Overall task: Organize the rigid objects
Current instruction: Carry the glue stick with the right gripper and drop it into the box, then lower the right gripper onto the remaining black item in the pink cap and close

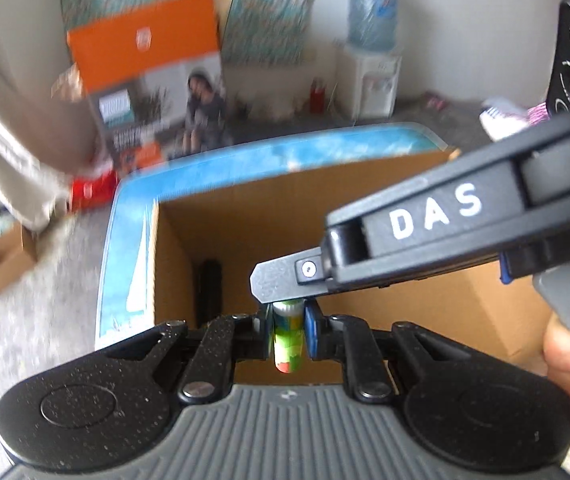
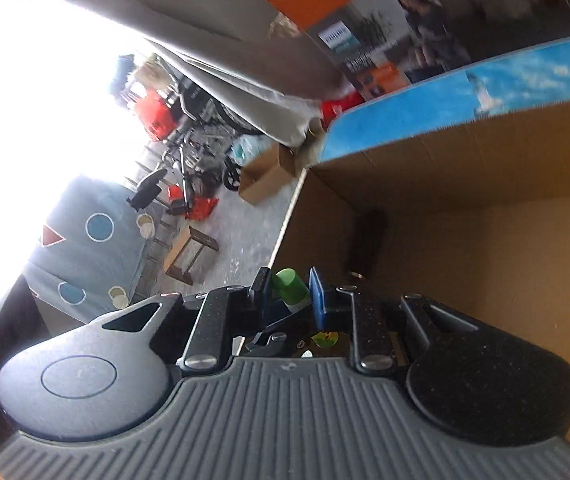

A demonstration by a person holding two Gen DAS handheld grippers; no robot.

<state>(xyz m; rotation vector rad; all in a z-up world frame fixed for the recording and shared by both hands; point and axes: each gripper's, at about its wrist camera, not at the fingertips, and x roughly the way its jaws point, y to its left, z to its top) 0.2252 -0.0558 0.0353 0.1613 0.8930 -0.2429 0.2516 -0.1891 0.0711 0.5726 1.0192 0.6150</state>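
Note:
A small green, white and red tube (image 1: 288, 340) stands upright between the fingers of my left gripper (image 1: 288, 336), which is shut on it above an open cardboard box (image 1: 365, 192). My right gripper (image 2: 289, 294) reaches in from the right in the left wrist view (image 1: 281, 284) and closes on the tube's green cap (image 2: 289, 285). Both hold the same tube over the box. A dark object (image 1: 209, 292) stands in the box's far left corner.
The box sits on a blue patterned surface (image 1: 133, 240). An orange printed carton (image 1: 149, 80), a water dispenser (image 1: 373, 80) and a small open cardboard box (image 1: 5, 264) stand on the floor around it. A wheelchair and clutter (image 2: 201, 152) lie toward the bright window.

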